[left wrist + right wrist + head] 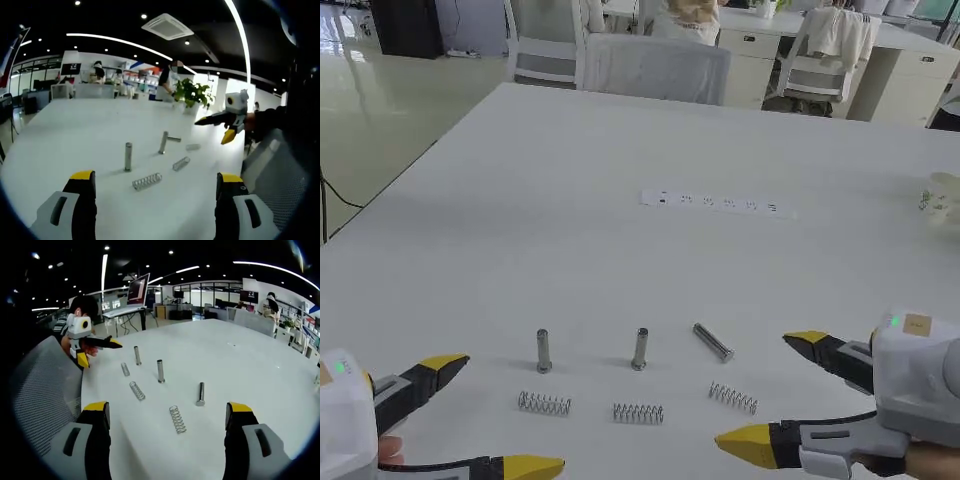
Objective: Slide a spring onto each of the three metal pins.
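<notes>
Three metal pins sit in a row on the white table [620,150]. The left pin [543,350] and middle pin [640,348] stand upright; the right pin [712,341] lies on its side. One spring lies in front of each: left spring [544,403], middle spring [638,412], right spring [733,398]. My left gripper [490,415] hovers open at the near left, apart from the left spring [147,181]. My right gripper [772,390] is open at the near right, beside the right spring [177,419]. Neither holds anything.
A white power strip [715,202] lies flat mid-table beyond the pins. A small clear object [940,195] sits at the right edge. Chairs [655,68] and desks stand past the far edge. A mesh chair back [45,385] is close to the near side.
</notes>
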### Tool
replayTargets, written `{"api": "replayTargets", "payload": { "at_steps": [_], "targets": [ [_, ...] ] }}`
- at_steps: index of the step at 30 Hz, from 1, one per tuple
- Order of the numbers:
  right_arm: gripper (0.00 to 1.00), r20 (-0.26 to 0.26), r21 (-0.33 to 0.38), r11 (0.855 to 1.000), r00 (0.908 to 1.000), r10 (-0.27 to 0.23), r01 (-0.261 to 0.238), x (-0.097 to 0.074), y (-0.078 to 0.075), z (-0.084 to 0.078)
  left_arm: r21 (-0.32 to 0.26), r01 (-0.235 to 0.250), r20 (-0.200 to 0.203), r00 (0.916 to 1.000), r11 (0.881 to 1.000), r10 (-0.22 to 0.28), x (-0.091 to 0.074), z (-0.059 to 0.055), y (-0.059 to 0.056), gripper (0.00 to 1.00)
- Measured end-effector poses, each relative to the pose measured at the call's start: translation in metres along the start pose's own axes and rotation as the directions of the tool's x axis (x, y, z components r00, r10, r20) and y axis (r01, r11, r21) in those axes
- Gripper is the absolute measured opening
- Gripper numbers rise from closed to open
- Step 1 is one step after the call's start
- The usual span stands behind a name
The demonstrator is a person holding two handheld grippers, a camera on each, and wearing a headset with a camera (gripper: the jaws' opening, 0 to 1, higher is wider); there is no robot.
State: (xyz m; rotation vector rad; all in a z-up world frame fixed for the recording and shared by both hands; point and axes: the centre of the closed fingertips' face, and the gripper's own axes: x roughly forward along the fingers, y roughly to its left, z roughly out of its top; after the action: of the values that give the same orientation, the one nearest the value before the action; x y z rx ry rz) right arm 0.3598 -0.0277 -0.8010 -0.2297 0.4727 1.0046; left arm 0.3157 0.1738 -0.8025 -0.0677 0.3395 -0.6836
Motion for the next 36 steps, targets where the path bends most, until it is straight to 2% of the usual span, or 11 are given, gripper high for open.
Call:
{"api": "replayTargets", "payload": {
  "at_steps": [36],
  "targets": [
    [0.96, -0.006, -0.005, 1.0, 1.0, 0.007, -0.007, 0.0017, 0.0018, -0.0009, 0.002, 0.0, -0.005, 1.0, 1.0, 0.0, -0.001, -0.0007, 0.0005, 0.97]
  ]
}}
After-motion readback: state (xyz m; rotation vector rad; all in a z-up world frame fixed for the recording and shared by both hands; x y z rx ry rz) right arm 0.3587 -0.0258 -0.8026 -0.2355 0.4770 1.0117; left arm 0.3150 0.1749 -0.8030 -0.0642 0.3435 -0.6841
